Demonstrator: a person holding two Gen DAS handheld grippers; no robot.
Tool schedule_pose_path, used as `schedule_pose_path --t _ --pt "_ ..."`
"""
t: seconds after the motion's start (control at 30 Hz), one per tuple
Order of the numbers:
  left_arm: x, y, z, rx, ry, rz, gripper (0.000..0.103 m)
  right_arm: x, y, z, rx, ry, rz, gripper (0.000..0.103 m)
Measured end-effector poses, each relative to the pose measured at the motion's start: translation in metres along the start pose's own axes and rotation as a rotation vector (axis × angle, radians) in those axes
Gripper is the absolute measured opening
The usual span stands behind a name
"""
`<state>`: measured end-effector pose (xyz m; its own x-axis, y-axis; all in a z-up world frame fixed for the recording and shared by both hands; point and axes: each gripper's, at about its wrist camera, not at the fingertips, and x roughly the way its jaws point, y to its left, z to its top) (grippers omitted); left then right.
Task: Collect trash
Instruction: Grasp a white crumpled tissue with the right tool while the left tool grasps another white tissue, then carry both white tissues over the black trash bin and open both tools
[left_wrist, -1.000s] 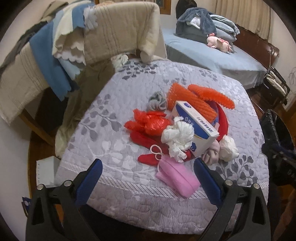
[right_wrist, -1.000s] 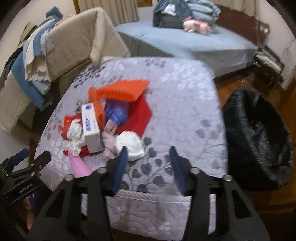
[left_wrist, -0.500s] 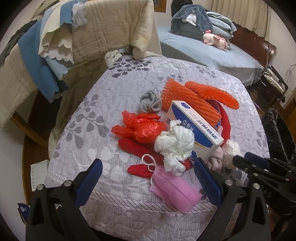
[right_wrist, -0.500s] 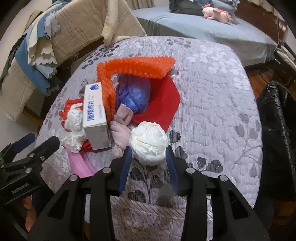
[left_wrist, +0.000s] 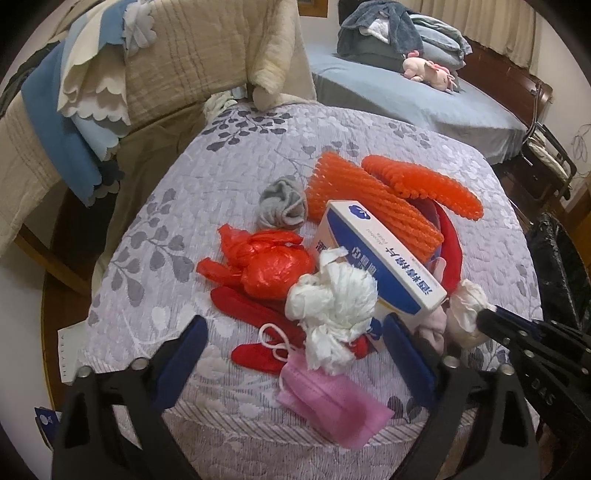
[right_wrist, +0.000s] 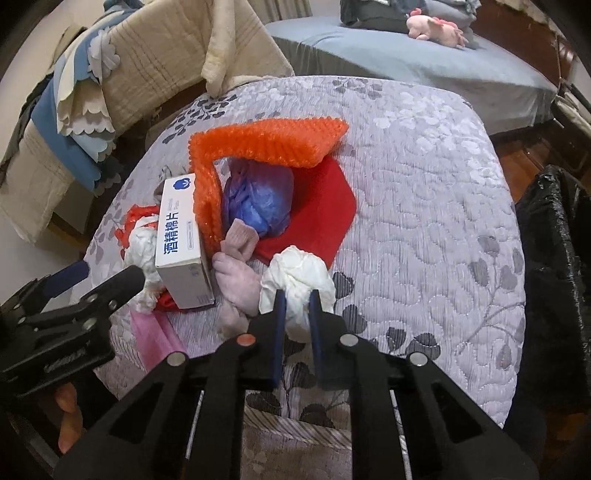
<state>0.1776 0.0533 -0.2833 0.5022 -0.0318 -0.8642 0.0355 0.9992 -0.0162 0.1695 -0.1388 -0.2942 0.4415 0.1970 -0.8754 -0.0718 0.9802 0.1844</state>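
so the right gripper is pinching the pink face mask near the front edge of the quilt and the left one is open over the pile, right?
Not the mask. In the right wrist view the right gripper has just closed on the white crumpled wad near the front edge of the quilt. The pink face mask lies untouched. The left gripper is open over the pile.

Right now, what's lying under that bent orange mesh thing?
Under the orange foam mesh sits a crumpled blue plastic bag on a red sheet. Whatever lies beneath the bag is covered.

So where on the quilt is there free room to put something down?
Free: the quilt between the red sheet and the black bag, and its far part beyond the orange mesh. Crowded: around the box.
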Motion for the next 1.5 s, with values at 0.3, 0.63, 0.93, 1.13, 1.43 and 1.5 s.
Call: schedule_pose_path --t 0.3,0.63,0.93,1.13,1.43,1.5 --pt "0.011 -0.012 0.005 0.021 0.032 -0.022 0.055 -0.004 -0.003 -0.003 -0.001 -0.003 -0.002 0.012" --pt "-0.006 -0.012 0.01 0.002 0.031 -0.037 0.016 -0.023 -0.003 -0.002 0.006 -0.034 -0.005 0.012" --pt "-0.049 -0.012 0.009 0.009 -0.028 -0.058 0.016 -0.056 -0.006 -0.001 0.014 -0.079 -0.007 0.012" --pt "-0.067 -0.037 0.004 0.058 -0.042 -0.057 0.016 -0.075 -0.026 -0.009 0.041 -0.089 -0.04 0.012" --pt "-0.083 -0.124 -0.002 0.173 -0.062 -0.155 0.016 -0.108 -0.094 -0.027 0.112 -0.107 -0.164 0.012" --pt "-0.086 -0.146 0.0 0.198 -0.077 -0.178 0.016 -0.117 -0.116 -0.029 0.142 -0.115 -0.188 0.012"
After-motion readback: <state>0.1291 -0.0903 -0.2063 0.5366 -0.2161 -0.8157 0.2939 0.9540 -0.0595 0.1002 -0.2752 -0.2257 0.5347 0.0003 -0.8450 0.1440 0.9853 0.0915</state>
